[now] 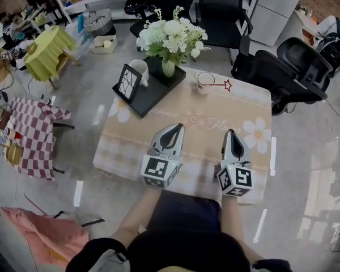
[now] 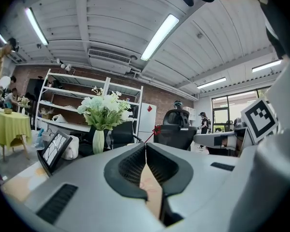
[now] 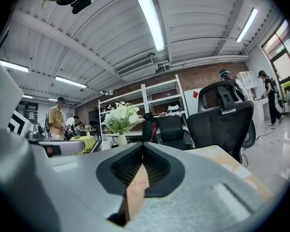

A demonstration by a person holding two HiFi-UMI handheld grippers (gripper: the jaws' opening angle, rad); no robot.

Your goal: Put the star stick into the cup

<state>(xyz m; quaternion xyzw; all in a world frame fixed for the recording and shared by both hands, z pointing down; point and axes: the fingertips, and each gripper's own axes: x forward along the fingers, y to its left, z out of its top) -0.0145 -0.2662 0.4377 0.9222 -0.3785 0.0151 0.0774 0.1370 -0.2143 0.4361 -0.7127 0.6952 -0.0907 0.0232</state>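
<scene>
The left gripper (image 2: 146,146) has its jaws shut tight on nothing; the right gripper (image 3: 143,148) too; both hang over the table's (image 1: 187,115) near side; across it, the star stick (image 1: 222,85) leans in the cup (image 1: 204,83).

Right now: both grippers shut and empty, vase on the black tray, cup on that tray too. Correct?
No: the cup stands off the black tray, on the tablecloth to its right in the head view. The rest holds: left gripper and right gripper shut and empty, vase on the tray.
</scene>
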